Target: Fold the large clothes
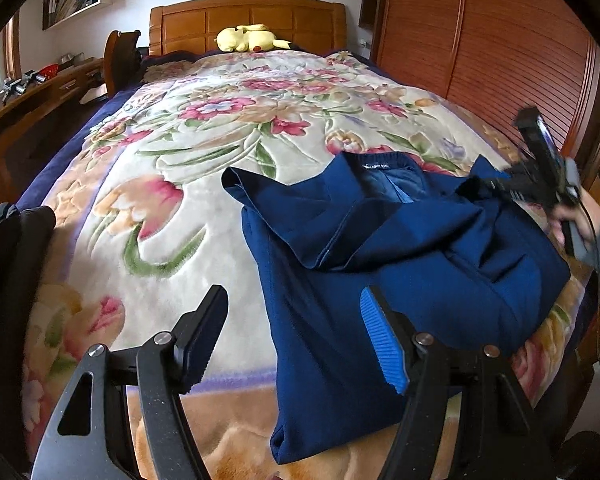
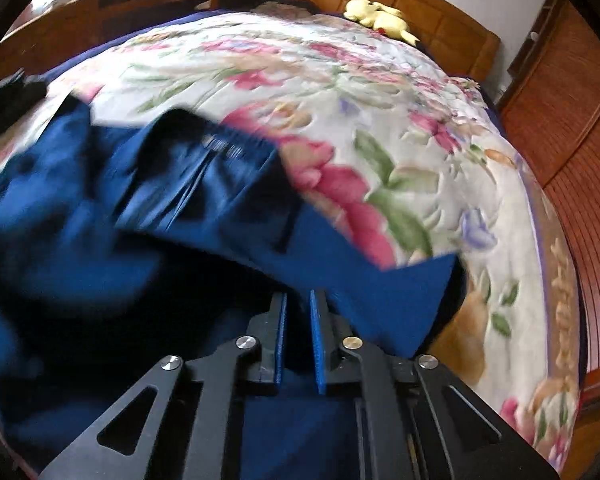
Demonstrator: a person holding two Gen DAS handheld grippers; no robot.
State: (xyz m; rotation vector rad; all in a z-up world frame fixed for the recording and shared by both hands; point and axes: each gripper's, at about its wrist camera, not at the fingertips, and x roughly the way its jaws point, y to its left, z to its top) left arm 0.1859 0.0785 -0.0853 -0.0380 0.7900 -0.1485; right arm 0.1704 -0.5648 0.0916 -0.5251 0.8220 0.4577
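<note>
A navy blue garment (image 1: 380, 264) lies partly folded on the floral blanket (image 1: 204, 152) at the near right of the bed, collar label facing up. My left gripper (image 1: 296, 336) is open and empty, hovering over the garment's near left edge. My right gripper (image 2: 298, 300) is nearly shut on a fold of the blue garment (image 2: 140, 200) and holds that part lifted; the view is blurred. It also shows in the left wrist view (image 1: 500, 184), at the garment's far right corner.
A yellow plush toy (image 1: 248, 38) lies by the wooden headboard (image 1: 244, 16). A wooden wardrobe (image 1: 480, 52) stands to the right of the bed. A desk (image 1: 28, 96) and chair are on the left. Dark clothing (image 1: 12, 248) sits at the bed's near left edge.
</note>
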